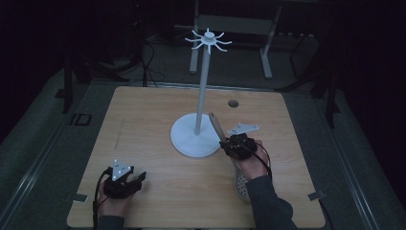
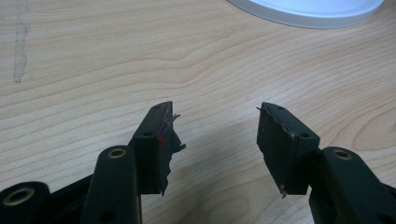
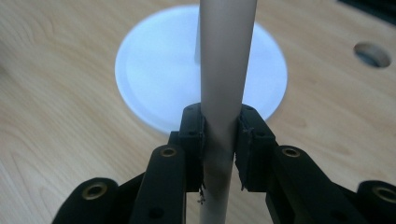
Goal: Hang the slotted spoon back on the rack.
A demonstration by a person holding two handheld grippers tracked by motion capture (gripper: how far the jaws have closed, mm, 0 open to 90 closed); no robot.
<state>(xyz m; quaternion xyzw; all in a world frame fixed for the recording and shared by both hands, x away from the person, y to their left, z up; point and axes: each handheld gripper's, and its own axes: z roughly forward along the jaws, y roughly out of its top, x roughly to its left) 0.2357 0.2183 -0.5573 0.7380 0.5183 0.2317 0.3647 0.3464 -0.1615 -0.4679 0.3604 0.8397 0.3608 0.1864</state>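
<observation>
- Wooden handle of a utensil, pale and rounded — clamped between the two pads of the right gripper; seen in the high view rising at a tilt towards the white stand, tip over the edge of the round base.
- Perforated pale head of the same utensil, partly hidden under the person's right forearm, near the front edge of the table.
- Right gripper: closed tight on the handle, just beside the base on its right.
- Left gripper: jaws well apart, nothing between them, bare table below; at the front left, well apart from the stand.
- White stand: upright pole, round base, ring of hooks at the top.
- Light wood-grain table — small round hole behind the stand.
</observation>
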